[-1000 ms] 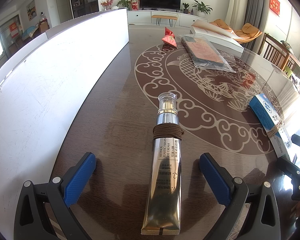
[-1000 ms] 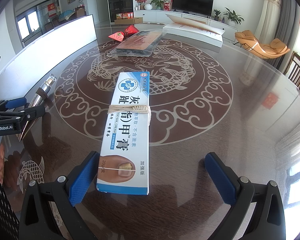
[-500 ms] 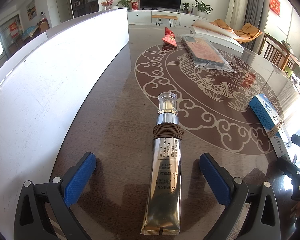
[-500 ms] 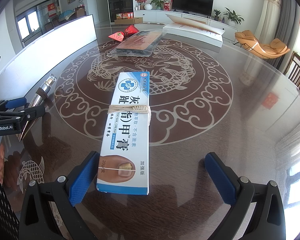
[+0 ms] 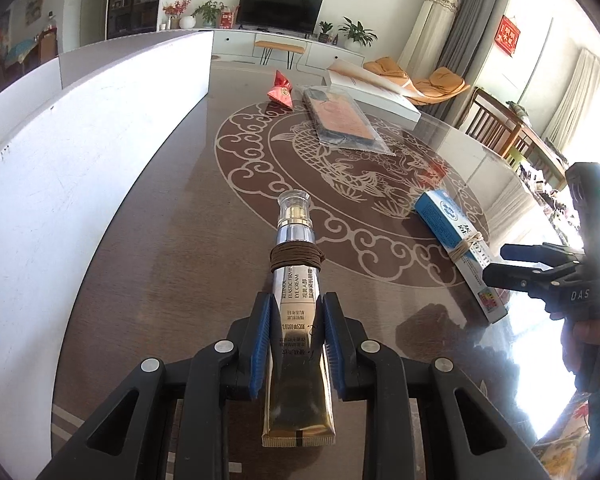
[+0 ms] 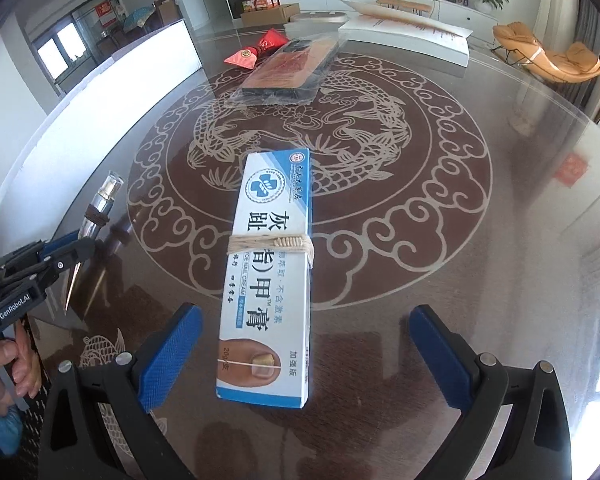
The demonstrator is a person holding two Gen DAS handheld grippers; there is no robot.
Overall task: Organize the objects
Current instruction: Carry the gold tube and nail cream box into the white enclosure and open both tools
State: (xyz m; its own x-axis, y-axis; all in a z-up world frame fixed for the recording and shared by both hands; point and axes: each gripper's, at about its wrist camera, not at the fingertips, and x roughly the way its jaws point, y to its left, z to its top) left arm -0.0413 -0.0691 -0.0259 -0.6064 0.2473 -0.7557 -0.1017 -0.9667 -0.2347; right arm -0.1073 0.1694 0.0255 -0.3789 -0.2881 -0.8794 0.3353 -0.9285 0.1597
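left gripper point(image 5: 294, 322): jaws just closed, now pinching the tube point(image 5: 298, 308) | right gripper point(image 6: 306, 346): jaws wide apart, box point(image 6: 270, 276) between them, untouched

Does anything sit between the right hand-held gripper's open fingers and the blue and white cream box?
Nothing visible does. The cream box lies between the open pads of the right hand-held gripper, with only bare table in the gaps on either side.
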